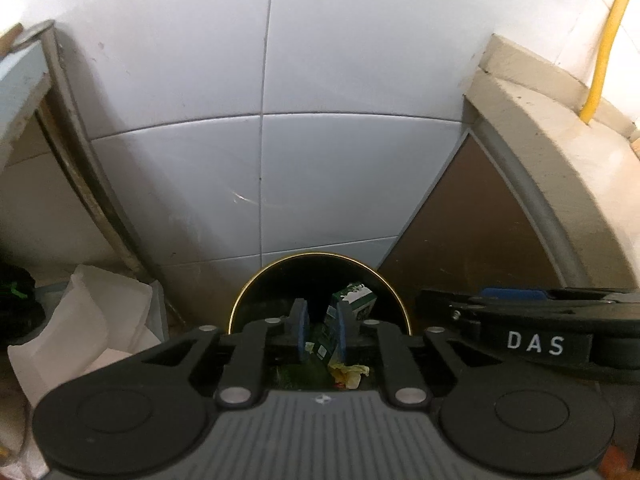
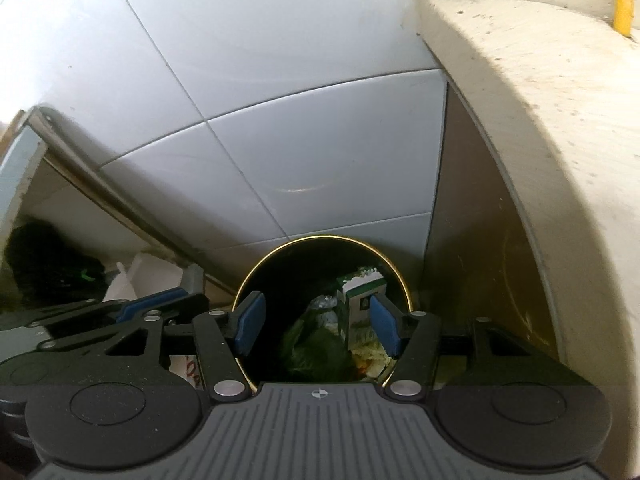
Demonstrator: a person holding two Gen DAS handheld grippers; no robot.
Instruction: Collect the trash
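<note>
A round black trash bin with a gold rim (image 1: 256, 280) (image 2: 250, 282) stands against the tiled wall, right below both grippers. Inside it a green and white carton (image 1: 358, 300) (image 2: 362, 292) stands upright among green leaves (image 2: 316, 344) and yellowish scraps (image 1: 352, 374). My left gripper (image 1: 322, 314) hovers over the bin with its blue pads a narrow gap apart; nothing is pinched, and the carton shows through the gap from below. My right gripper (image 2: 316, 322) hangs over the bin, wide open and empty. Each gripper shows from the side in the other's view (image 1: 520, 316) (image 2: 152, 308).
A white foam container (image 1: 92, 320) (image 2: 148, 276) and a black bag (image 2: 48, 264) lie left of the bin. A brown cabinet panel (image 1: 468, 220) under a beige counter edge (image 1: 560, 184) closes in the right. A yellow pipe (image 1: 604, 48) runs up the wall.
</note>
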